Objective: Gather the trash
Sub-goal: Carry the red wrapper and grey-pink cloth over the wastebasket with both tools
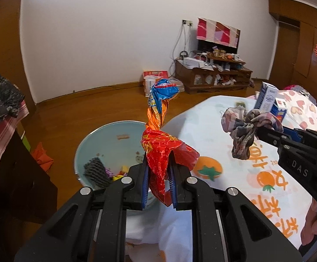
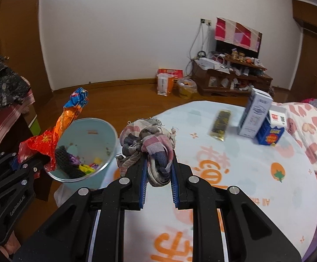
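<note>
My left gripper [image 1: 158, 170] is shut on a crumpled red, orange and blue snack wrapper [image 1: 160, 131] and holds it upright over the near rim of a light blue trash bin [image 1: 88, 139]. The wrapper also shows in the right wrist view [image 2: 55, 131], beside the bin [image 2: 106, 135]. My right gripper [image 2: 158, 170] is shut on a bunched plaid cloth rag [image 2: 147, 146] and holds it above the table's left edge. The rag shows in the left wrist view [image 1: 243, 128] too. The bin holds a dark mesh piece and coloured scraps.
The round table [image 2: 256, 174] has a white cloth with orange prints. On it stand a white-blue carton [image 2: 254, 115], a small blue box [image 2: 269, 135] and a flat dark packet [image 2: 220, 125]. A dark cabinet [image 1: 10, 174] stands left of the bin. A TV stand [image 1: 215, 74] is by the far wall.
</note>
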The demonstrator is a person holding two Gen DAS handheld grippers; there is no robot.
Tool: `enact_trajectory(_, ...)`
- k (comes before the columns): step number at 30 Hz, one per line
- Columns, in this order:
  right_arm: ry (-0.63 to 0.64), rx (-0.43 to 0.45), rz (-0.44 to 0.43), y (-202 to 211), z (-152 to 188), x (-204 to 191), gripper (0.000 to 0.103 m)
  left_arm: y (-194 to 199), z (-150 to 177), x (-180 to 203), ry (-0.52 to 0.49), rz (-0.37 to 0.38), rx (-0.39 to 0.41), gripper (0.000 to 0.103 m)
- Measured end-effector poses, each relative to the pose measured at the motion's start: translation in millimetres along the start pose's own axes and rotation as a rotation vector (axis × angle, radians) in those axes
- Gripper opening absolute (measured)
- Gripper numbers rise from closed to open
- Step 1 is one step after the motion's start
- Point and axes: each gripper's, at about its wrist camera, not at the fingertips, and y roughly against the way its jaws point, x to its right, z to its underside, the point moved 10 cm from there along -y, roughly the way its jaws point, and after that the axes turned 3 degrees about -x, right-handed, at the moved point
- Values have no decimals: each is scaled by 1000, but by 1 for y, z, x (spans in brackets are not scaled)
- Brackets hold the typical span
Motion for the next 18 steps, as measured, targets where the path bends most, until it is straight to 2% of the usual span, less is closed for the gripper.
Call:
enact_trajectory(9, 45, -4, -43, -9, -10, -37, 20, -2, 1, -39, 66, -39, -1, 15)
enact_trajectory(18, 73, -21, -72, -26, -18, -66, 20, -10, 4, -59, 95, -52, -15, 15)
